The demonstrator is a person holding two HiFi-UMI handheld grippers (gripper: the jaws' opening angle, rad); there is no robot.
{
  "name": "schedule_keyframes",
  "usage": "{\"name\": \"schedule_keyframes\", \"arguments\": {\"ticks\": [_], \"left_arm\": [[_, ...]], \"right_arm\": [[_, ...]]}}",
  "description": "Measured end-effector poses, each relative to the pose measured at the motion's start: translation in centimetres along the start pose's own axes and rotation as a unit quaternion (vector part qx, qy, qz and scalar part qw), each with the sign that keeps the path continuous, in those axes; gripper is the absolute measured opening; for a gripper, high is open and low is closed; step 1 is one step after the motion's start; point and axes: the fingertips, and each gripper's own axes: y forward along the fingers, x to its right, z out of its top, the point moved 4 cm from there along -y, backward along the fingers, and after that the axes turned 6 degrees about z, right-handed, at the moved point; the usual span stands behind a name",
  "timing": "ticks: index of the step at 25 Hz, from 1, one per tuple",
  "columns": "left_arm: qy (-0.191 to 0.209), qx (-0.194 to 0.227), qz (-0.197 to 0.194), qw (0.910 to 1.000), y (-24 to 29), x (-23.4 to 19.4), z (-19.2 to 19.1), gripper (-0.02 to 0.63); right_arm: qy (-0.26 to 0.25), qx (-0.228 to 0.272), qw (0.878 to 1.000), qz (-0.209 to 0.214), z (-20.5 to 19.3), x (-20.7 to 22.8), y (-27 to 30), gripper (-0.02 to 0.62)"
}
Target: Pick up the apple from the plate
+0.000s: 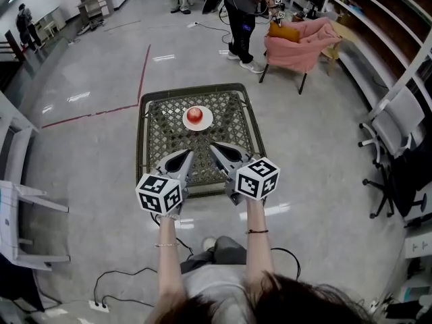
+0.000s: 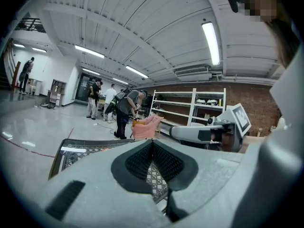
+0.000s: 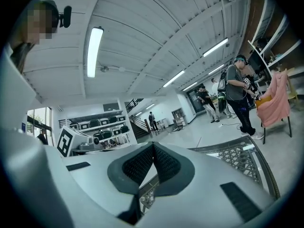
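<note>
A red apple (image 1: 194,115) rests on a small white plate (image 1: 205,122) at the far middle of a low lattice-top metal table (image 1: 156,135). My left gripper (image 1: 188,154) hovers over the table's near part, shut with nothing between its jaws. My right gripper (image 1: 212,146) sits beside it, also shut and empty. Both tips point toward the plate, a short way short of it. In the left gripper view my shut jaws (image 2: 152,141) fill the bottom and the right gripper (image 2: 209,132) shows at right. The right gripper view shows shut jaws (image 3: 153,145) over the table edge (image 3: 237,151); the apple is hidden in both.
A chair draped in pink cloth (image 1: 300,42) stands beyond the table at right, with a person (image 1: 239,19) next to it. Office chairs (image 1: 398,147) stand at the right, white furniture (image 1: 17,201) at the left. Cables (image 1: 128,275) lie on the floor near my feet.
</note>
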Motion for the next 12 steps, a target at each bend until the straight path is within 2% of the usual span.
{"name": "schedule_keyframes", "arguments": {"ticks": [6,12], "left_arm": [[-0.002,0.006,0.008,0.9999,0.7,-2.7,0.6,0.011],[-0.004,0.009,0.003,0.9999,2.2,-3.5,0.8,0.011]], "right_arm": [[-0.003,-0.005,1.0,-0.005,-0.1,1.3,1.9,0.009],[0.001,-0.007,1.0,-0.002,0.2,2.8,3.1,0.009]]}}
